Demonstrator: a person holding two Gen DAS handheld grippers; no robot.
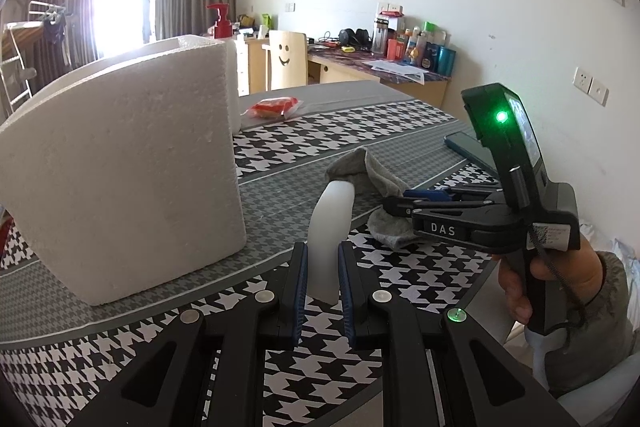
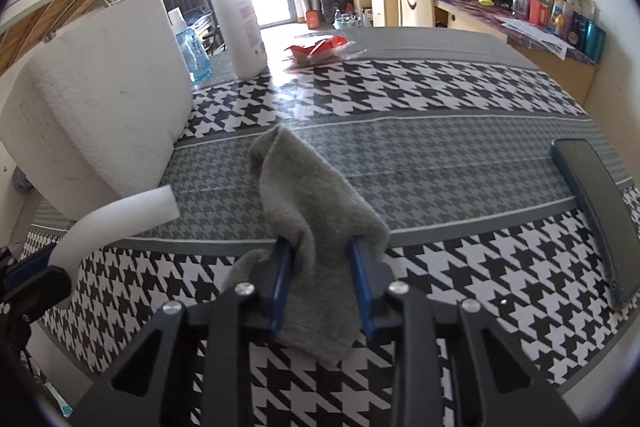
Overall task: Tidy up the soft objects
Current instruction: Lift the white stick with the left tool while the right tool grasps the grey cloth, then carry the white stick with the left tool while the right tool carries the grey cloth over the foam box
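- The left gripper (image 1: 323,259) is clenched on a white foam strip (image 1: 330,227); its blue-padded fingers (image 1: 301,291) press both sides of the strip's lower end, and the strip curves up and forward out of the grip.
- In the right wrist view the same white foam strip (image 2: 116,223) arcs in from the left edge, its free end above the grey band of the tablecloth.
- The right gripper (image 2: 322,255) straddles a grey sock (image 2: 316,227); the sock lies between the blue fingers (image 2: 362,287) and drapes over both fingertips, but whether the fingers actually pinch it cannot be told.
- The grey sock (image 1: 376,187) lies on the table (image 2: 440,99) near its near edge, its far end reaching toward the middle.
- A white foam box (image 1: 120,179) stands on the table's left side, just beside the strip.
- A dark phone (image 2: 600,207) lies flat near the right edge.
- Toward the far edge lies a red snack packet (image 2: 320,49); at the far left stand a white pump bottle (image 2: 238,15) and a blue bottle (image 2: 192,51), behind the box.
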